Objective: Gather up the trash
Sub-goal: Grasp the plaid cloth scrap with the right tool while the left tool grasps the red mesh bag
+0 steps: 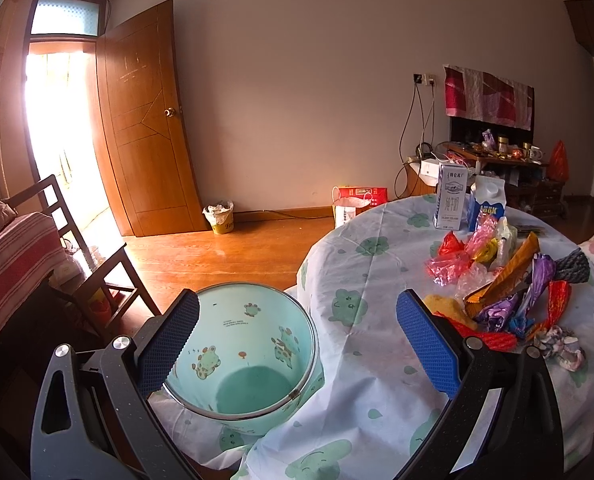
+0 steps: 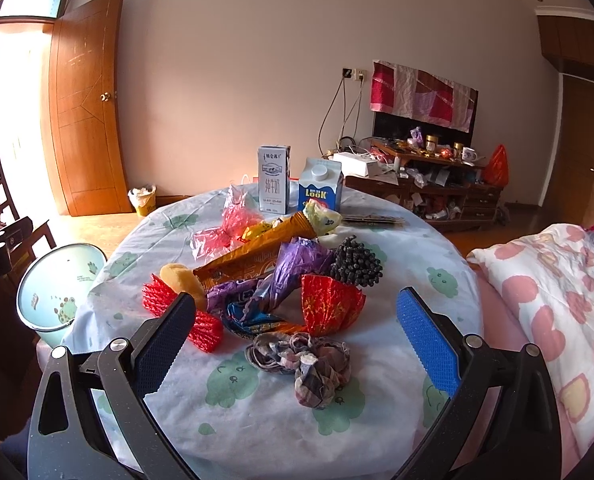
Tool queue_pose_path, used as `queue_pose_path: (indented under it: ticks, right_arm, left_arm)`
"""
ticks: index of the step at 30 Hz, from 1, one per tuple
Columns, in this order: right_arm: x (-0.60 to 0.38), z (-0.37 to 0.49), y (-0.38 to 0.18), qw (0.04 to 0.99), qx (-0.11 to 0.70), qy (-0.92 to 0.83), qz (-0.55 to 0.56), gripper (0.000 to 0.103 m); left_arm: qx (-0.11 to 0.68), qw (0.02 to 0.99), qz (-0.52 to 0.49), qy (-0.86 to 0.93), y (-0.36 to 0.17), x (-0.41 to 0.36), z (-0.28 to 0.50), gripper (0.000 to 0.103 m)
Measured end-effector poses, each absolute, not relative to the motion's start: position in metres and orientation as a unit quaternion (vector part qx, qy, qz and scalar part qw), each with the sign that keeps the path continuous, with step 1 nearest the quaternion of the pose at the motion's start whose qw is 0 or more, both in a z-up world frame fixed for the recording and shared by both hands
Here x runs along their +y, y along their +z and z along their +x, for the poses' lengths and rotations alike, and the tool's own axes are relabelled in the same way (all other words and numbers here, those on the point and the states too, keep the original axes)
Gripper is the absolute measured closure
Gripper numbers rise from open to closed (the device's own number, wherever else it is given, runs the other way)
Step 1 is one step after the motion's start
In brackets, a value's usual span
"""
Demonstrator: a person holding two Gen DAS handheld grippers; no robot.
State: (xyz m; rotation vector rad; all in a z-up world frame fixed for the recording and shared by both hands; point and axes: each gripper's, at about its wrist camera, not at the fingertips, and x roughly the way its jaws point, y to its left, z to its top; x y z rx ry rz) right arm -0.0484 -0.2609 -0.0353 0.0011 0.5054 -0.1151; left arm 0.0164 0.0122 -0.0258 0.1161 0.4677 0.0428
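Observation:
A pile of trash lies on the round table: a red foil wrapper, a purple wrapper, an orange cone wrapper, red foam netting, black netting, pink plastic and a crumpled checked scrap. Two milk cartons stand behind. My right gripper is open just before the pile, the checked scrap between its fingers. My left gripper is open above the mint bin beside the table; the trash pile lies to its right.
A bed with pink-patterned bedding borders the table on the right. A wooden chair and a striped seat stand left of the bin. A cluttered low cabinet, a small yellow wastebasket and an open door are farther back.

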Motion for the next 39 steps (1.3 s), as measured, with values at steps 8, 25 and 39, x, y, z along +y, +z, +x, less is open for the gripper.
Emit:
queue_pose_path:
  ticks: [8, 25, 39]
  right_arm:
    - [-0.28, -0.036, -0.059, 0.959, 0.272, -0.076, 0.011, 0.005]
    - [-0.29, -0.002, -0.126, 0.928, 0.372, 0.001, 0.035, 0.072]
    - [-0.3, -0.02, -0.105, 0.95, 0.313, -0.012, 0.023, 0.077]
  left_arm:
    - [0.269, 0.961, 0.071, 0.004, -0.057, -0.001, 0.028, 0.006]
    - [0.312, 0.943, 0.097, -0.057, -0.108, -0.038, 0.06, 0.006]
    - [0.31, 0.935, 0.125, -0.12, -0.107, -0.091, 0.071, 0.016]
